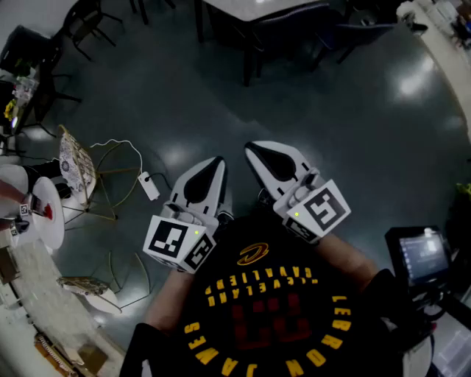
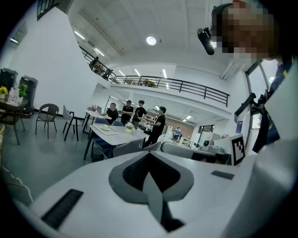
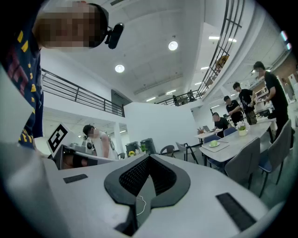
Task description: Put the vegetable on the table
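Both grippers are held close to the person's chest, above a dark shiny floor. My left gripper point(image 1: 218, 163) is shut, its jaws pressed together with nothing between them. My right gripper point(image 1: 254, 149) is shut too and holds nothing. In the left gripper view the left gripper point(image 2: 150, 160) points at a hall with a white table point(image 2: 122, 135). In the right gripper view the right gripper point(image 3: 148, 163) points up toward the same white table point(image 3: 242, 142). No vegetable shows in any view.
A wire-frame stand point(image 1: 96, 180) and a white round table point(image 1: 45, 213) are at the left in the head view. Dark chairs and a table point(image 1: 257, 22) stand at the top. A monitor point(image 1: 423, 254) is at the right. Several people stand by the far tables point(image 2: 139, 114).
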